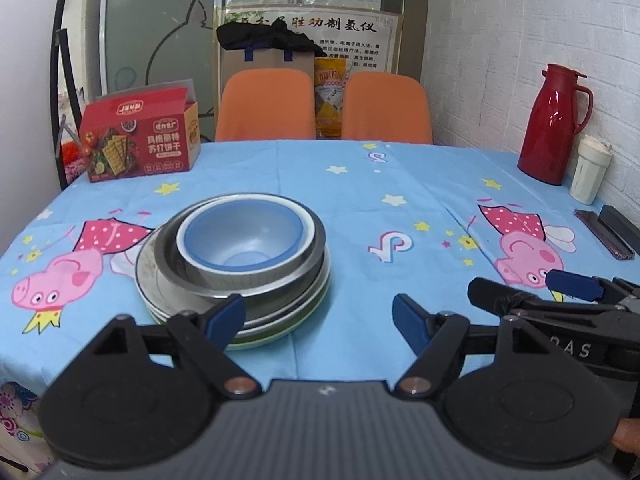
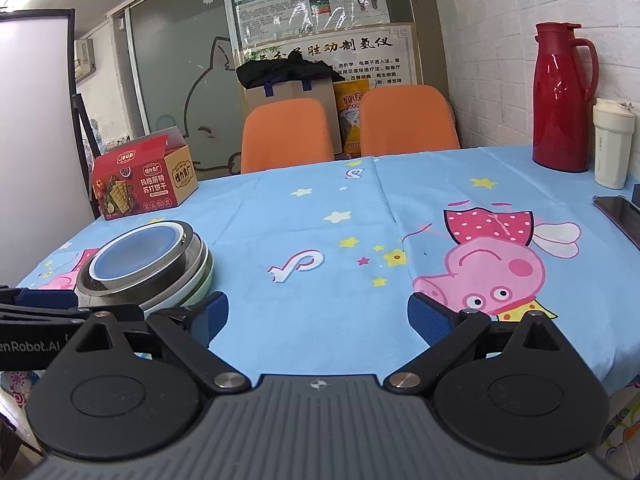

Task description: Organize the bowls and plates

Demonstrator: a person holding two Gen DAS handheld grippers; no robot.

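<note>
A stack of dishes stands on the blue cartoon tablecloth: a blue bowl (image 1: 240, 236) sits inside a steel bowl (image 1: 256, 280), on several plates (image 1: 160, 292). In the right wrist view the stack (image 2: 148, 264) is at the left. My left gripper (image 1: 318, 320) is open and empty, just in front of the stack, its left fingertip close to the plates' near rim. My right gripper (image 2: 318, 314) is open and empty over bare cloth, to the right of the stack. The right gripper also shows in the left wrist view (image 1: 560, 292) at the right edge.
A red cracker box (image 1: 140, 136) stands at the back left. A red thermos (image 1: 556, 120) and a white cup (image 1: 590, 168) stand at the back right by the wall. A phone (image 2: 620, 212) and a dark case (image 1: 616, 228) lie at the right edge. Two orange chairs (image 1: 320, 104) stand behind the table.
</note>
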